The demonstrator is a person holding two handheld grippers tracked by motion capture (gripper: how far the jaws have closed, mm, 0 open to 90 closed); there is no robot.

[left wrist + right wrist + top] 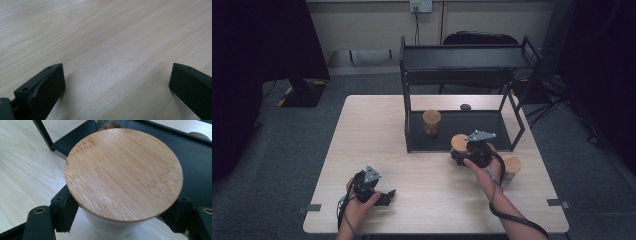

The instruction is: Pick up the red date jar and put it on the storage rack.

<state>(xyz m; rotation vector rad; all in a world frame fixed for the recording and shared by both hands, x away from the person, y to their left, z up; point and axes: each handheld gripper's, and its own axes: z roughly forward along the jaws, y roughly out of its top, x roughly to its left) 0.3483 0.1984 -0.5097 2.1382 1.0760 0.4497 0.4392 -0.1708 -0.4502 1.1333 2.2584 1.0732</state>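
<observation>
My right gripper point(466, 151) holds a jar with a bamboo lid point(123, 173); the jaws pinch its pale body just under the lid, one on each side, as the right gripper view shows. The jar stands upright, its long axis straight up and down, lid on top. In the high view it sits at the front edge of the black rack point(462, 90), right where the rack's lower tray point(477, 125) meets the desk point(422, 165). I cannot tell whether its base is resting on the desk or is lifted slightly off it.

What the next move turns on, as I judge it, is that the tray lies directly ahead of the jar, away from me, and a second lidded jar point(431, 122) already stands upright on it to the left of my line. The space ahead of the jar in my grip looks free, so a straight push forward over the tray's front lip should do, keeping the jar vertical. A third jar point(512, 166) stands on the desk just to the right of my right hand.

My left gripper point(382, 196) rests on the desk near its front edge, well apart from the rack, jaws spread wide with nothing but bare wood between them. The right hand is plainly the nearer one.
</observation>
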